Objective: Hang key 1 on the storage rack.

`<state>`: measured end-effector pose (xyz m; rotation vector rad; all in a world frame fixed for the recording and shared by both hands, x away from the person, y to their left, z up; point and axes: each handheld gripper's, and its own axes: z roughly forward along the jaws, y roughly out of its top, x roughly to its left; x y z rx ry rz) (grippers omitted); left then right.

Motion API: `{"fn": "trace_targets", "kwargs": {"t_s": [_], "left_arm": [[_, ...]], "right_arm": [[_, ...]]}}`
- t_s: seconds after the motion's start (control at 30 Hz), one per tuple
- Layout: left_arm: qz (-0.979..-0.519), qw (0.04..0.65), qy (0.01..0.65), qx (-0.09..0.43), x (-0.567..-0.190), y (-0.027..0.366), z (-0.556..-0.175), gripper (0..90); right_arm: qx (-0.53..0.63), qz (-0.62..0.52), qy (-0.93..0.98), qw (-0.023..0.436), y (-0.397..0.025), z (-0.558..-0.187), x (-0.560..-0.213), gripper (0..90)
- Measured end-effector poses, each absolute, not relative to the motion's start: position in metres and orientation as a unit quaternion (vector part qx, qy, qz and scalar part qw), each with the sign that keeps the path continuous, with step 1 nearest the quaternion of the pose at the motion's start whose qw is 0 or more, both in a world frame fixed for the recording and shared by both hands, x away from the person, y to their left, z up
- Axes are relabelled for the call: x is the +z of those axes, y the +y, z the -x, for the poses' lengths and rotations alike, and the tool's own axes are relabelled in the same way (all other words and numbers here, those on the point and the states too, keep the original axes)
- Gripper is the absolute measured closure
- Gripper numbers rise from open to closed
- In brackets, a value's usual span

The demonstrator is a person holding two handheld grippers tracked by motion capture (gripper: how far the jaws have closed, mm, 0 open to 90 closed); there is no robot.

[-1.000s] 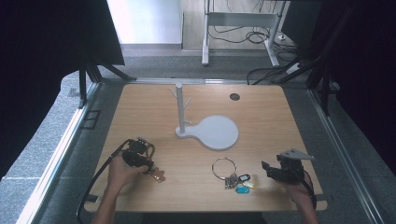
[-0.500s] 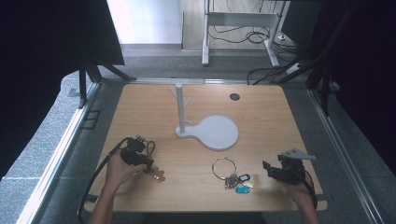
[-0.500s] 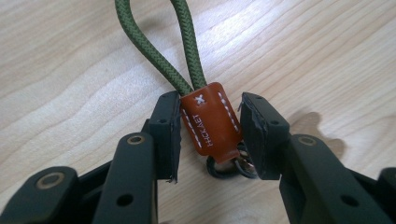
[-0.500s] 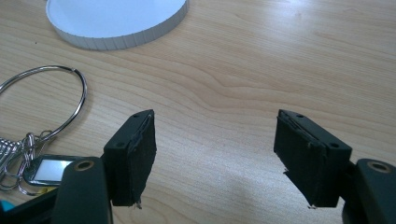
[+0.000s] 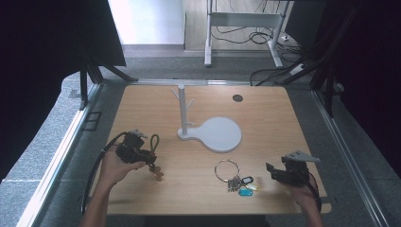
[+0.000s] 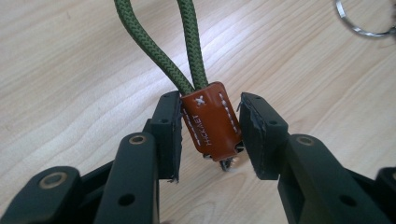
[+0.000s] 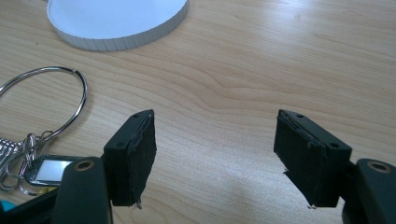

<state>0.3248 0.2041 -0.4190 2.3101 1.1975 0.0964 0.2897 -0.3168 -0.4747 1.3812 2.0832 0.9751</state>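
High view first: we see a wooden table with a white stand near its middle, an upright post with short pegs rising from a round flat base. Our left gripper sits at the near left of the table, and a green cord loop pokes out beyond it toward the stand; from up here we cannot make out how the jaws stand. Our right gripper rests at the near right, well apart from the left one, with a metal key ring and its bunch of keys and coloured tags just beside it on the table. Left gripper view gives us what the overhead shot hides: the cord loop runs into a brown leather tab with white stitching, and that tab sits between the two black jaws, touching the left-hand pad while a thin gap shows at the other, so the jaws are narrowly spread around it rather than pinching it firmly. Right gripper view shows our right gripper with its jaws spread wide over bare wood, holding nothing; the key ring lies off to the side with a key tag beside the jaw, and the edge of the white base is beyond.
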Motion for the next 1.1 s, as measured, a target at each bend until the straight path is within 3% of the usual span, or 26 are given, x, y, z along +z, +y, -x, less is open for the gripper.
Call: {"fn": "trace_targets", "kwargs": {"t_s": [0.33,1.1], "left_arm": [[-0.857,0.289,0.425,0.036,-0.393,0.206,-0.325,60.9],[-0.859,0.299,0.416,0.024,-0.37,0.216,-0.339,61.1]], "right_arm": [[0.356,-0.504,0.753,0.228,-0.318,-0.289,-0.473,29.7],[0.353,-0.504,0.756,0.224,-0.32,-0.29,-0.475,29.7]]}}
